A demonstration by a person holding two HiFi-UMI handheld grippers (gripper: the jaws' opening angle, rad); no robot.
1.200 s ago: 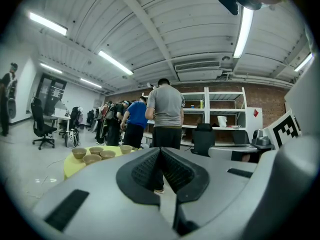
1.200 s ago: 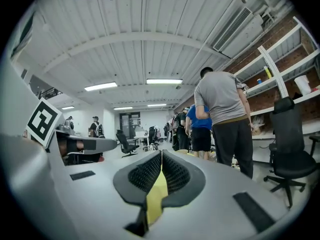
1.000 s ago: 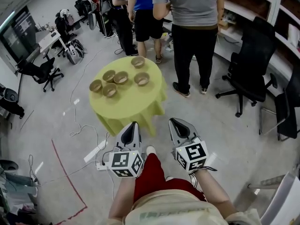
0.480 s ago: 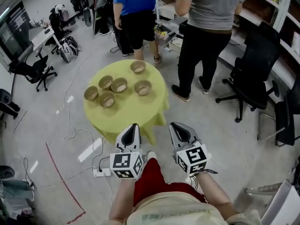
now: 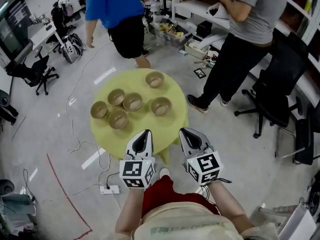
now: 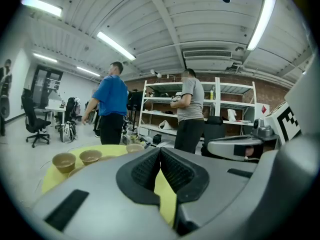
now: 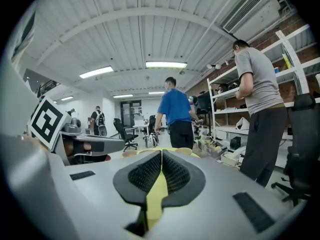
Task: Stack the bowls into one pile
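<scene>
Several tan bowls stand apart, unstacked, on a round table with a yellow-green cloth (image 5: 176,90) in the head view: one at the far side (image 5: 155,79), one at the right (image 5: 161,105), and others in the middle (image 5: 133,102) and left (image 5: 99,109). My left gripper (image 5: 145,133) and right gripper (image 5: 184,131) hover side by side at the table's near edge, short of the bowls. Both are shut and hold nothing. In the left gripper view the pads (image 6: 172,171) meet, with two bowls (image 6: 64,160) beyond at the left. In the right gripper view the jaws (image 7: 161,153) are closed too.
A person in a blue shirt (image 5: 117,14) stands behind the table, and a person in a grey shirt (image 5: 252,24) stands at the shelves to its right. A black office chair (image 5: 275,91) is at the right. Cables and a power strip (image 5: 109,189) lie on the floor at the left.
Both grippers have moved forward to the table, which now lies just under their tips. The person in grey has stepped away to the right; the person in blue has shifted left.
</scene>
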